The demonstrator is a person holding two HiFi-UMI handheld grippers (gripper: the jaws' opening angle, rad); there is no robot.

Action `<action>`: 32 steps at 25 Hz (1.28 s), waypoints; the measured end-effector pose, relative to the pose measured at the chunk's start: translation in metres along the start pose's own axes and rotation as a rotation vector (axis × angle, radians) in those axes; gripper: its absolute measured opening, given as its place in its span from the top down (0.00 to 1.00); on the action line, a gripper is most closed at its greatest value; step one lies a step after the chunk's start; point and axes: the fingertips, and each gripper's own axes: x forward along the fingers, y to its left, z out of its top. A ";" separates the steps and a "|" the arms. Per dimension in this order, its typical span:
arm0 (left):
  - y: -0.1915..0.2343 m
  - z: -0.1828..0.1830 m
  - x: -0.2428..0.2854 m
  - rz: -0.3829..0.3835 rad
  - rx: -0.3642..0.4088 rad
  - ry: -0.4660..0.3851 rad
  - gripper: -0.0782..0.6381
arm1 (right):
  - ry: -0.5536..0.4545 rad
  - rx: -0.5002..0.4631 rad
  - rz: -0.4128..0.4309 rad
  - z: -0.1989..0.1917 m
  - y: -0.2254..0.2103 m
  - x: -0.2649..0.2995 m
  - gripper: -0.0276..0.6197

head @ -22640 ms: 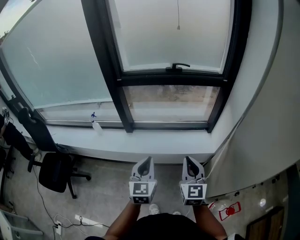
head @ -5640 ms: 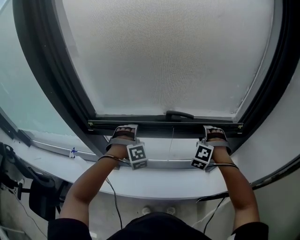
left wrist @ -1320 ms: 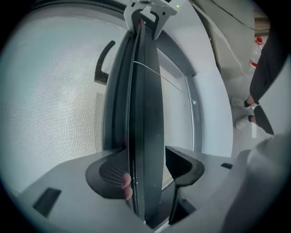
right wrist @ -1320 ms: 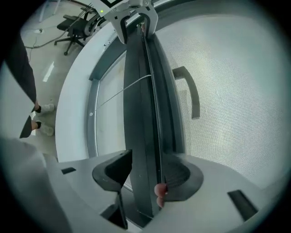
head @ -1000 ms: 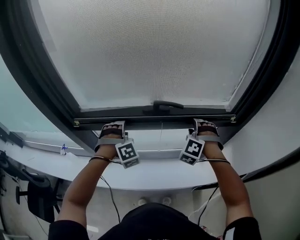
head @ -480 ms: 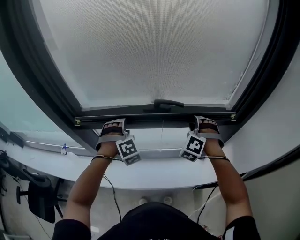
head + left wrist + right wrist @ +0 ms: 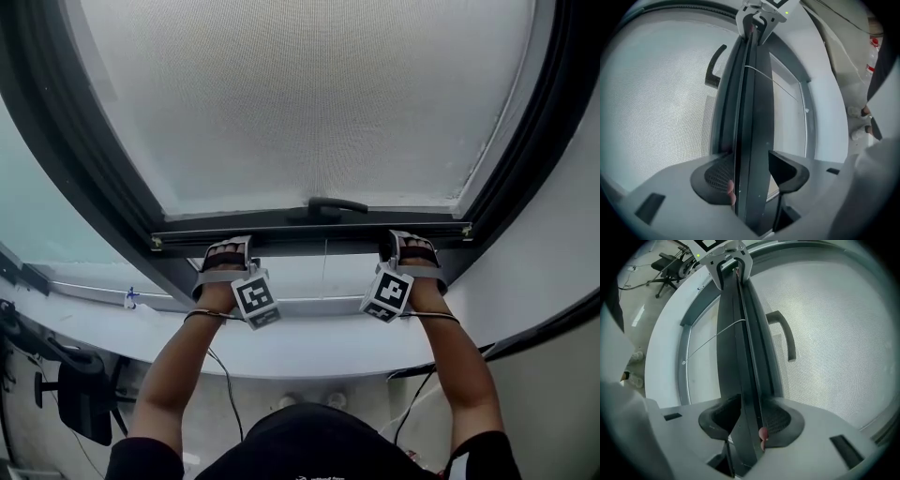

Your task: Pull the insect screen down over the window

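The grey insect screen mesh covers the upper pane down to the window handle. Its dark bottom bar runs across just below the handle. My left gripper is shut on the bar's left part and my right gripper on its right part. In the left gripper view the bar passes between the left gripper jaws, with both pads against it. The right gripper has just been closing its jaws on the bar, and they now press it. A thin pull cord hangs from the bar's middle.
The white window sill curves below the grippers. A small spray bottle stands on the sill at the left. An office chair and a cable are on the floor at the lower left. A white wall closes in at the right.
Since the earliest frame the screen has come down over the upper pane and both grippers have taken hold of its bar. Over the last second hands and bar have barely shifted.
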 end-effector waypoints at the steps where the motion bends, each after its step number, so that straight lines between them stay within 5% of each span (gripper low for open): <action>1: 0.000 0.000 0.000 -0.001 0.000 0.001 0.55 | -0.003 0.002 0.000 0.000 0.000 0.000 0.73; 8: 0.004 0.001 -0.008 0.046 -0.024 -0.033 0.55 | -0.029 0.029 -0.033 0.002 -0.003 -0.003 0.73; 13: 0.013 0.005 -0.035 0.066 -0.172 -0.120 0.55 | -0.108 0.136 -0.095 0.017 -0.011 -0.023 0.73; 17: 0.017 0.012 -0.063 0.014 -0.382 -0.287 0.55 | -0.182 0.285 -0.102 0.039 -0.021 -0.060 0.73; 21: 0.016 0.015 -0.091 -0.070 -0.669 -0.463 0.55 | -0.321 0.654 -0.004 0.063 -0.022 -0.099 0.73; 25: 0.010 0.004 -0.101 -0.111 -0.884 -0.524 0.55 | -0.413 0.969 0.028 0.067 -0.013 -0.122 0.73; 29: 0.002 -0.008 -0.115 -0.148 -1.073 -0.578 0.61 | -0.436 1.126 -0.003 0.060 0.001 -0.141 0.82; 32: -0.007 -0.013 -0.126 -0.144 -1.143 -0.594 0.68 | -0.423 1.159 -0.021 0.054 0.011 -0.153 0.90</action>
